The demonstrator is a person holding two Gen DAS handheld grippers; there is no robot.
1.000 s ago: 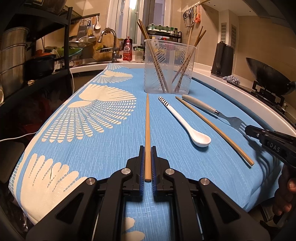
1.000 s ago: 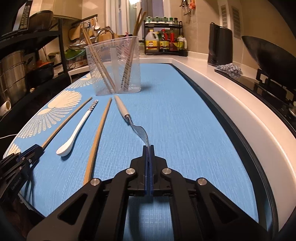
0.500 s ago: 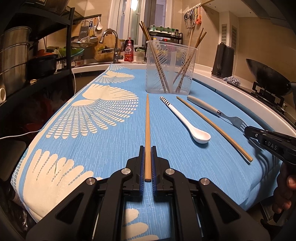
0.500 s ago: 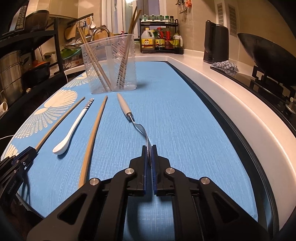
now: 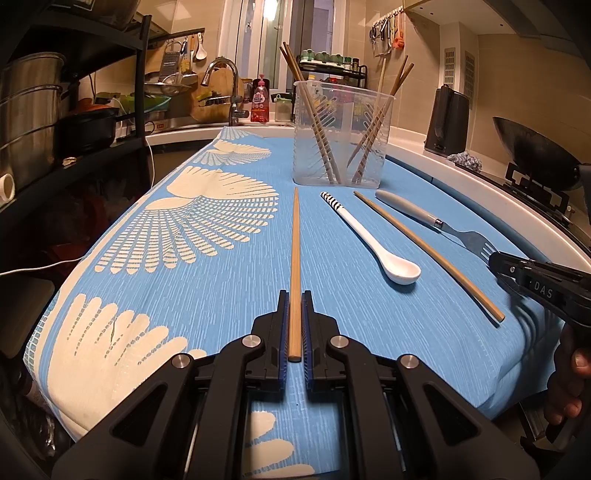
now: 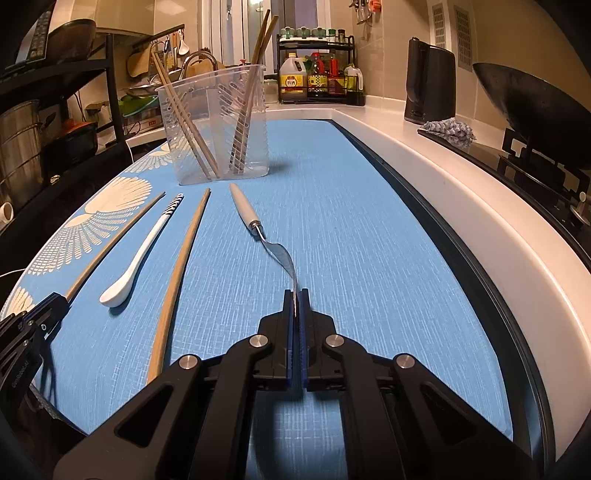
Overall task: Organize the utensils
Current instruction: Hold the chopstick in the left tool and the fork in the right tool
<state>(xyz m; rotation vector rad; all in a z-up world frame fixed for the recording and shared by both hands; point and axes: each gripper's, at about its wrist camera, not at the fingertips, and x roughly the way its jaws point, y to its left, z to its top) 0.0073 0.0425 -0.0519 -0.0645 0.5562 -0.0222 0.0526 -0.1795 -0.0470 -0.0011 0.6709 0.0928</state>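
The left tool [image 5: 294,325] grips a chopstick [image 5: 295,254] lying on the table [image 5: 229,288]. The right tool [image 6: 295,306] is closed on the fork [image 6: 273,247], whose tines seem slightly raised. The spoon [image 5: 373,243] lies between them.

We get warm, yellowish indoor light in both views, brightest from a fixture up top near the window [image 5: 273,33], which blows out a bit. The blue cloth [image 5: 229,295] is evenly lit and sharp, with soft short shadows under the white spoon [image 5: 373,242] and beneath the right gripper [image 6: 296,306]. Corners fall off to black vignette, and the fisheye bends the counter edge [image 6: 461,221] hard. Shelves on the left [image 5: 74,122] sit in murky shadow. The wok [image 6: 532,107] reads as a dark mass with little detail.
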